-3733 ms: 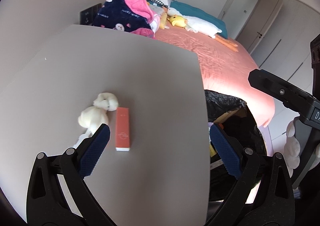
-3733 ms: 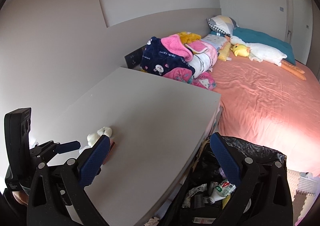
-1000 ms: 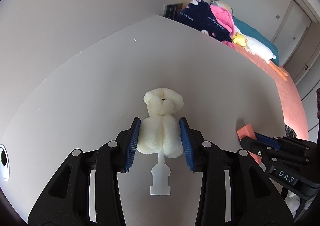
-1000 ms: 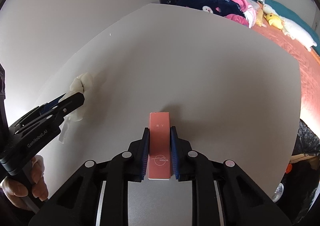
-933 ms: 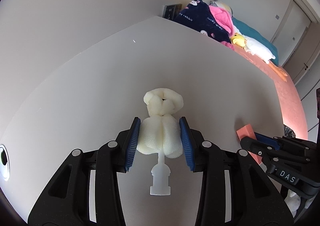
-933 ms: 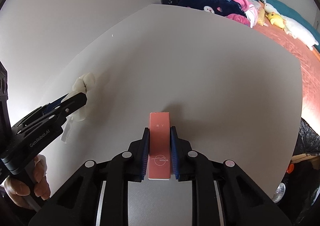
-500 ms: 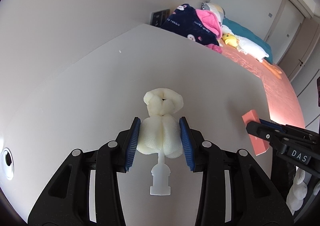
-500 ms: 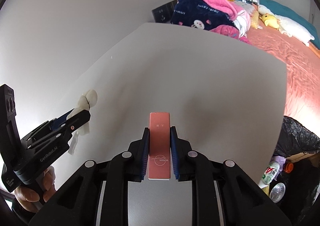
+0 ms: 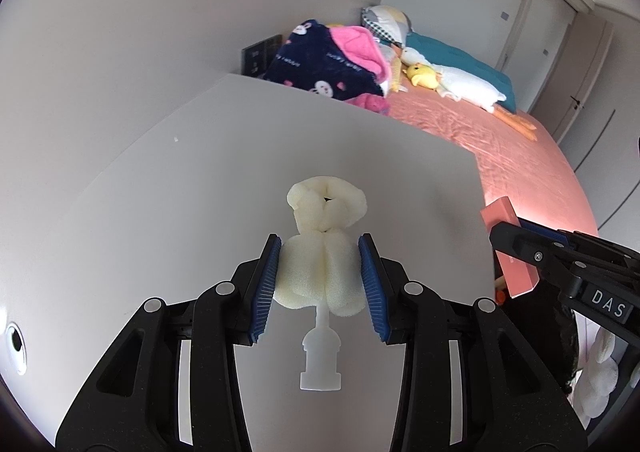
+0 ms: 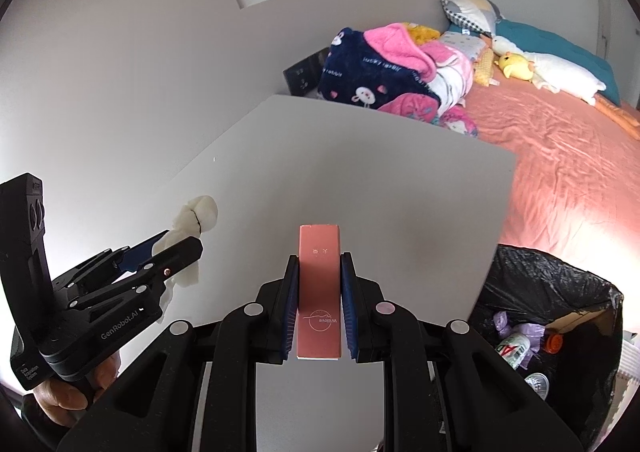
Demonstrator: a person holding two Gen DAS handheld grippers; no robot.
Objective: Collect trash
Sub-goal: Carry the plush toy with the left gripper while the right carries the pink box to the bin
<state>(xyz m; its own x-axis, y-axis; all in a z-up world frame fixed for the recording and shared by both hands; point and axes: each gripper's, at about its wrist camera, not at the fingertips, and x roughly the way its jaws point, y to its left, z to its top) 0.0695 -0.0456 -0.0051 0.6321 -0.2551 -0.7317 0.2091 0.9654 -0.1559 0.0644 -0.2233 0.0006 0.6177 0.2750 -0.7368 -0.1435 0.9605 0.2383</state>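
My left gripper (image 9: 320,284) is shut on a cream foam wad (image 9: 320,252) that has a white plastic nozzle (image 9: 321,358) hanging from it, held above the grey table (image 9: 200,172). My right gripper (image 10: 319,306) is shut on a slim pink box (image 10: 319,292), also lifted off the table (image 10: 360,172). In the right wrist view the left gripper (image 10: 160,252) with the foam wad (image 10: 196,220) shows at the left. The left wrist view has the pink box (image 9: 508,248) at its right edge. A black-lined trash bin (image 10: 552,316) with bottles inside stands off the table's right edge.
A bed with a salmon sheet (image 10: 560,156) lies beyond the table, with piled blankets (image 10: 384,68) and a plush duck (image 9: 452,86) on it. A black wall socket (image 10: 302,78) sits behind the table. A round cable hole (image 9: 16,340) is at the table's left.
Both grippers have risen and drawn back from the tabletop with their loads. The bed and the trash bin have come further into view.
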